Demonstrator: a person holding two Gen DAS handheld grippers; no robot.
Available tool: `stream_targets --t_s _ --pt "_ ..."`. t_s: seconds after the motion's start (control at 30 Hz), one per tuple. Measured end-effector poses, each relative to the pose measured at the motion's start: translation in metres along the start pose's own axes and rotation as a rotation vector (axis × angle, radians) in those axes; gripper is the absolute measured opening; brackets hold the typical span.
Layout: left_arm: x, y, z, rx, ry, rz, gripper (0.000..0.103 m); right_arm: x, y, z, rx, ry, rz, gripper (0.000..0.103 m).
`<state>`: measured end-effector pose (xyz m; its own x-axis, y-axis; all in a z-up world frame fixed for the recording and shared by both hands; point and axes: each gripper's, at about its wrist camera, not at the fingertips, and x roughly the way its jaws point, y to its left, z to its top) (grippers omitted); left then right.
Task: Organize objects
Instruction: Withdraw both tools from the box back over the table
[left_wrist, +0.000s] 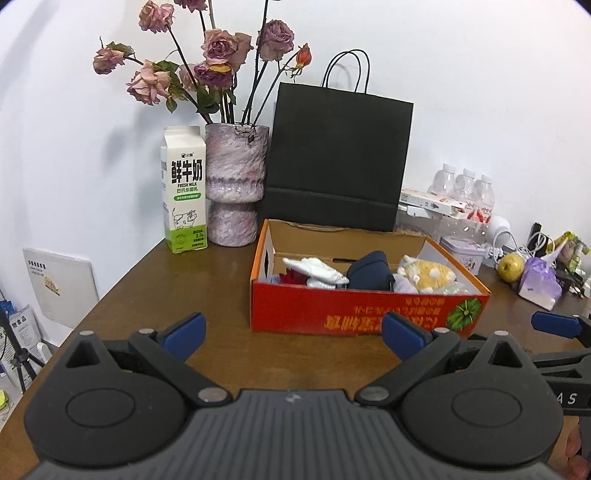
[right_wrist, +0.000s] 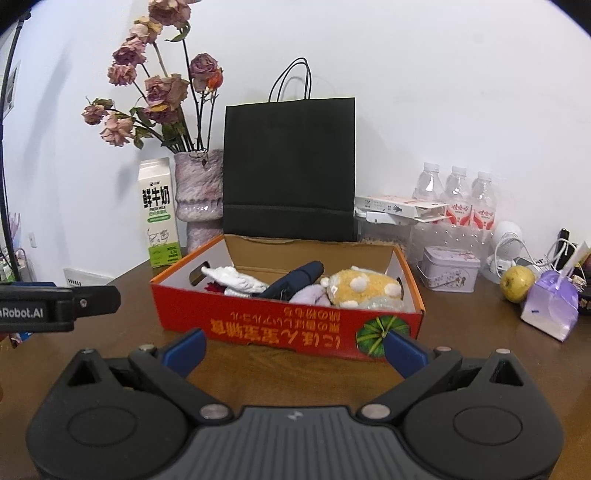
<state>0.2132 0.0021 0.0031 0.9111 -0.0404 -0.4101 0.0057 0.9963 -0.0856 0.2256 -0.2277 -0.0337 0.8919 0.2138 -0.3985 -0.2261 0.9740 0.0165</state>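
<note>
An open red cardboard box (left_wrist: 314, 314) (right_wrist: 258, 325) stands on the brown table. Inside lie a white figurine (left_wrist: 314, 273) (right_wrist: 232, 278), a navy pouch (left_wrist: 369, 271) (right_wrist: 295, 280), a yellow plush with white dots (left_wrist: 428, 277) (right_wrist: 362, 288) and a pale purple item (right_wrist: 310, 295). My left gripper (left_wrist: 293, 338) is open and empty, just in front of the box. My right gripper (right_wrist: 295, 349) is open and empty, close before the box front. The left gripper's body shows at the left edge of the right wrist view (right_wrist: 55, 306).
Behind the box stand a black paper bag (left_wrist: 340, 162) (right_wrist: 290, 170), a vase of dried roses (left_wrist: 234, 184) (right_wrist: 197, 199) and a milk carton (left_wrist: 183, 192) (right_wrist: 159, 214). To the right are water bottles (right_wrist: 458, 199), a small tin (right_wrist: 448, 269), a yellow-green apple (right_wrist: 517, 282), a purple packet (right_wrist: 550, 310) and cables.
</note>
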Motion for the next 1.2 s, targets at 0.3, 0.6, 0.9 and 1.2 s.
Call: stream_targets --t_s 0.3,0.6,0.9,1.2 --pt "-0.042 -0.003 -0.015 0.017 0.02 0.002 0.103 -0.042 0.003 -0.018 0.008 0.005 -0.003 0.103" --pt "-0.074 -0.005 -0.03 0.013 0.042 0.018 0.103 -0.077 0.006 -0.026 0.004 -0.005 -0.004 0.103" --pt "-0.092 -0.007 -0.037 0.015 0.053 0.028 0.103 -0.096 0.008 -0.031 -0.001 -0.004 -0.004 0.103" --pt "-0.097 -0.01 -0.039 0.026 0.053 0.031 0.103 -0.1 0.011 -0.033 -0.001 -0.005 -0.003 0.103"
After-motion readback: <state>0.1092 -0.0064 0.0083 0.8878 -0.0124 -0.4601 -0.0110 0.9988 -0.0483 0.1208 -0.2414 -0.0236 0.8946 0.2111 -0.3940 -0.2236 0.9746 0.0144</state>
